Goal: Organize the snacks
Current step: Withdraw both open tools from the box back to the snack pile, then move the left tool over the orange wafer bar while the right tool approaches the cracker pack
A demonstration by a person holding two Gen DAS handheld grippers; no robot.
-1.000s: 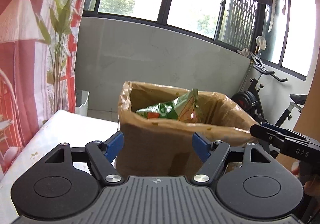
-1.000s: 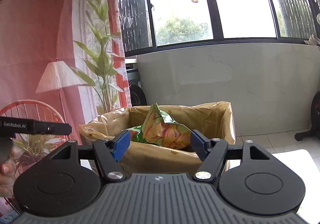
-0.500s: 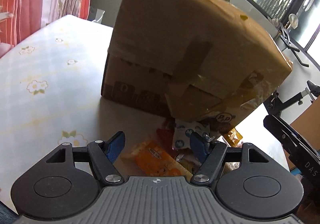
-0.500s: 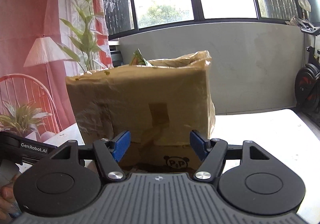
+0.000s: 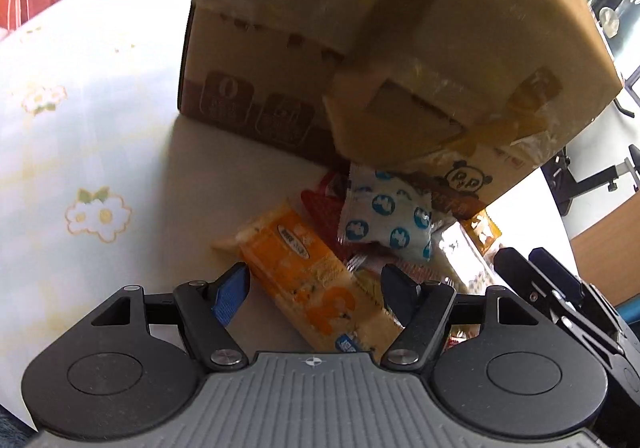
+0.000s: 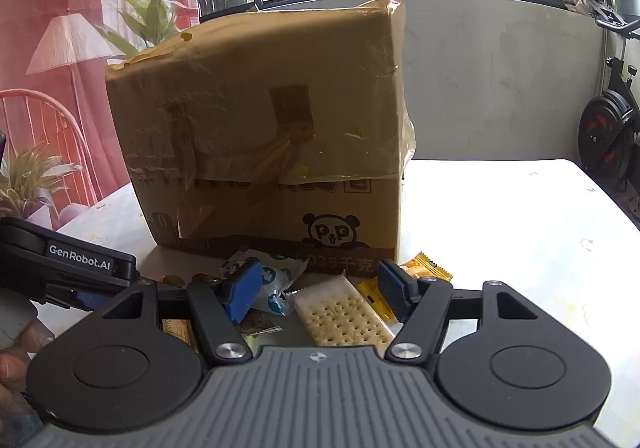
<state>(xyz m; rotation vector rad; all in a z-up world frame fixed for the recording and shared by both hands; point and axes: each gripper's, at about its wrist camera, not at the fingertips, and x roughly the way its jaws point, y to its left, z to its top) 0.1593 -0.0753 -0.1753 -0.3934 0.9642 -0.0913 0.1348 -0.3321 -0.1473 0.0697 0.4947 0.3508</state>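
A brown cardboard box point(image 5: 360, 47) with a panda logo stands on the table; it also shows in the right wrist view point(image 6: 260, 135). A pile of snack packets lies in front of it. My left gripper point(image 5: 316, 294) is open, low over an orange packet point(image 5: 308, 272), with a white packet with blue dots point(image 5: 384, 215) just beyond. My right gripper point(image 6: 320, 288) is open over a clear-wrapped cracker packet point(image 6: 344, 312), beside a yellow packet point(image 6: 424, 268) and the white blue-dotted packet point(image 6: 276, 284).
The table wears a white floral cloth point(image 5: 80, 167). The other gripper's body shows at the right of the left wrist view point(image 5: 560, 296) and the left of the right wrist view point(image 6: 68, 268). An exercise bike point(image 6: 608, 127) stands at right.
Both grippers have dropped from box-top height to the table in front of the box. The snack pile has come into view and both now hover close over it.
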